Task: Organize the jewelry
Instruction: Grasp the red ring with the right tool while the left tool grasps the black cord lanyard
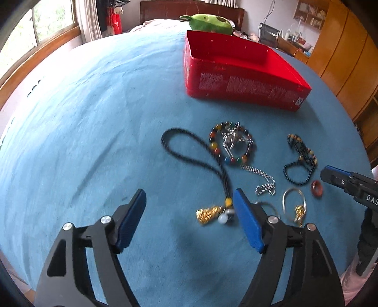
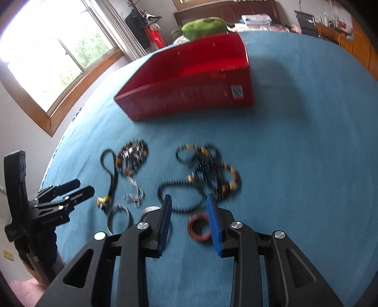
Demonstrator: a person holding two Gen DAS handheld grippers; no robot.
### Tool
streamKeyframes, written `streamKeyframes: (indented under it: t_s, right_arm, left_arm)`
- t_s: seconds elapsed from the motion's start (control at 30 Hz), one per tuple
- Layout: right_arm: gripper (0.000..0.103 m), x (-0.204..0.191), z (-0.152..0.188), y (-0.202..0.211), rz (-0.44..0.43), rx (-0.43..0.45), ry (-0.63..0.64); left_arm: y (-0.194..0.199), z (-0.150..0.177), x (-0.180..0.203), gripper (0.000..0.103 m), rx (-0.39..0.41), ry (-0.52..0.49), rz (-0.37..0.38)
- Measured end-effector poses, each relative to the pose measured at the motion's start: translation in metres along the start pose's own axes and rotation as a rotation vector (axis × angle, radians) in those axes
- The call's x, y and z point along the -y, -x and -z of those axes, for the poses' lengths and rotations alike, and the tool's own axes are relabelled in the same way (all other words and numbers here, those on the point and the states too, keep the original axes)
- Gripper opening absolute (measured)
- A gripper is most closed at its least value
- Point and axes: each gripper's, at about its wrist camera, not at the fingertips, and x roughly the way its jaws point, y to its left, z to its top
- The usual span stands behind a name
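Jewelry lies on a blue cloth in front of an open red box (image 1: 238, 70), which also shows in the right wrist view (image 2: 189, 80). A black bead necklace (image 1: 189, 153) with a gold tassel (image 1: 208, 215) lies between my left gripper's open jaws. My left gripper (image 1: 189, 200) is empty. Beside it lie a colourful bead bracelet (image 1: 230, 144), a silver chain (image 1: 262, 181), a silver ring bangle (image 1: 294, 203) and dark bead bracelets (image 1: 300, 160). My right gripper (image 2: 189, 200) is open, its jaws on either side of a red ring (image 2: 199, 226).
A green plush toy (image 1: 210, 22) sits behind the box. A window (image 2: 54, 63) is at the left, wooden cabinets (image 1: 342, 59) at the right. The blue cloth (image 1: 94, 118) stretches left of the jewelry.
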Motion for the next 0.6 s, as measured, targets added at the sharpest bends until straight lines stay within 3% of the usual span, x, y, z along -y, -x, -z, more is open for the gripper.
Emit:
streamKeyframes:
  t_s: [0.6]
  right_arm:
    - [0.015, 0.014, 0.006, -0.016, 0.049, -0.061, 0.019]
  left_arm:
    - [-0.010, 0.009, 0.004, 0.075, -0.039, 0.018, 0.019]
